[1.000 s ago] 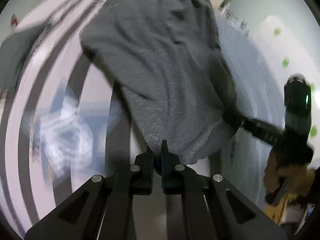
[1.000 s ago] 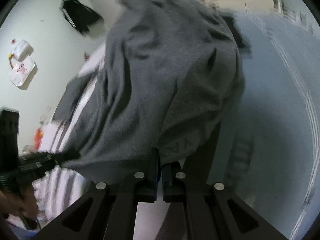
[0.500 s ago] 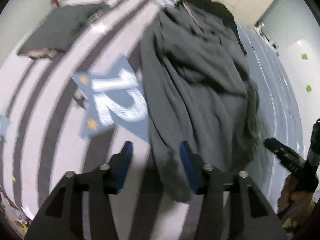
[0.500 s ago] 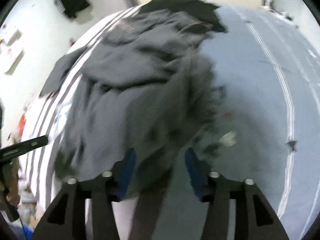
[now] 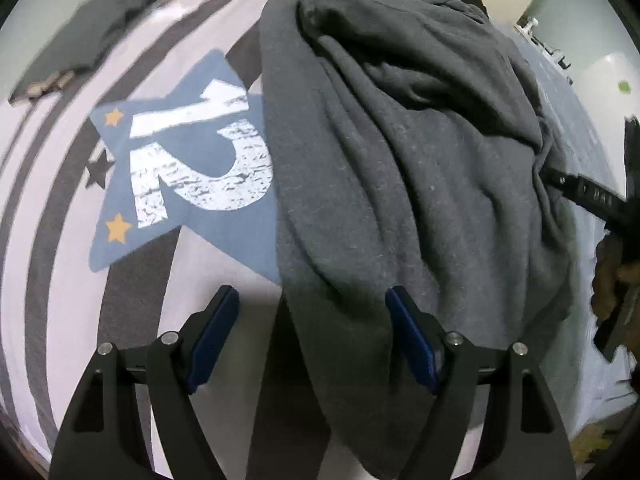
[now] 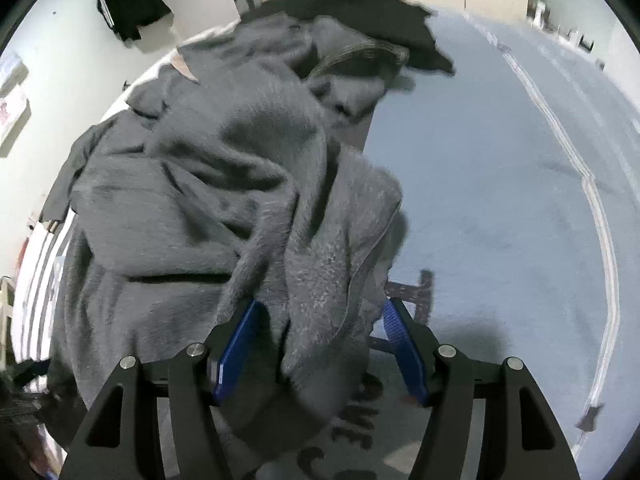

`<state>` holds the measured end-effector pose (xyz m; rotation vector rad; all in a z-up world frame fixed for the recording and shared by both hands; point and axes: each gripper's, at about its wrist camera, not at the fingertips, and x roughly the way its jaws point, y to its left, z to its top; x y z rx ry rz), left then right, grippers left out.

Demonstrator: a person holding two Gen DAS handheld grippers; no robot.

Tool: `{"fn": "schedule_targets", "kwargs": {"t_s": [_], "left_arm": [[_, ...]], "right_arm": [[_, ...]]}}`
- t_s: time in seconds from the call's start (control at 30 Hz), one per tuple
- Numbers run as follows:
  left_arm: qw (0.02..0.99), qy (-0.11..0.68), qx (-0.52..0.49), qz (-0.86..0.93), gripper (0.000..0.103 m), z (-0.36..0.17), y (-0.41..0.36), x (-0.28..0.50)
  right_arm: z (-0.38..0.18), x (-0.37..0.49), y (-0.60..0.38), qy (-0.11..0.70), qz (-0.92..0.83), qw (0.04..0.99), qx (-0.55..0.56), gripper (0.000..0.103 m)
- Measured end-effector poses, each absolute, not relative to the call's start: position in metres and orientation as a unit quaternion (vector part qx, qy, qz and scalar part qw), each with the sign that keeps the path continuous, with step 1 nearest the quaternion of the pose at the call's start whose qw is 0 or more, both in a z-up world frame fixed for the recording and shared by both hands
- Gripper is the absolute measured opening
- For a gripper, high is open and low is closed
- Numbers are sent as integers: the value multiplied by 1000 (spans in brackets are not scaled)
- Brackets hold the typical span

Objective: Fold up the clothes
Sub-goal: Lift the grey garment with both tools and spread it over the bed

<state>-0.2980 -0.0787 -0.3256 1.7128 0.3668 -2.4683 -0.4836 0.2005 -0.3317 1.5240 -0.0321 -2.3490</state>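
A grey sweatshirt lies crumpled in a long heap on the bed; it also shows in the right wrist view. My left gripper is open, its blue pads wide apart over the garment's near end, with a fold of cloth lying loose between them. My right gripper is open too, with another loose bunch of the same cloth between its pads. The other gripper's black body shows at the right edge of the left wrist view.
The bed has a white sheet with grey stripes and a blue star with "12" at left, and a pale blue cover at right. A black garment lies at the far end. A folded dark item lies far left.
One second ago both grippers were shut on the sweatshirt and held it up. Both have opened, and the sweatshirt has dropped in a heap on the bed.
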Motion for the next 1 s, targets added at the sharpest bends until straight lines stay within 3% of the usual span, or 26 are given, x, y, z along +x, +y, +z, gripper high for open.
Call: {"fn": "schedule_targets", "kwargs": {"t_s": [0.03,0.07,0.1,0.13,0.17,0.5,0.7,0.9,0.97,1.0], "left_arm": [[60,119,561,-817,53,-325,-77,-297],[61,115,558,-819,44,-325,-75,-297],[56,116,556,-821,19,-321,-74,-296],[50,118,553,-823,6,-317,-73,-296],[49,123,546,-827,6,-308,-73,-293],[114,147,481,-856,4,-186,-106,-216],[152,117,542,-818,5,-200,-151,-176],[163,102,604,-773,10,-266,-150,-164],[173,88,590,-784,18,-259,-142,-160],[175,77,580,-792,28,-253,-136,-157]], "right_arm": [[-335,-485,202,-18,-827,172,535,61],[-337,-484,204,-24,-829,175,531,57],[-337,-484,206,-26,-830,177,528,50],[-337,-483,208,-29,-831,180,525,29],[-336,-483,212,-47,-827,188,527,11],[-262,-415,278,-114,-837,185,502,6],[-234,-316,291,-103,-801,230,543,5],[-281,-249,247,-53,-757,245,603,7],[-285,-246,242,-44,-767,231,597,11],[-284,-246,242,-40,-775,221,591,11]]}}
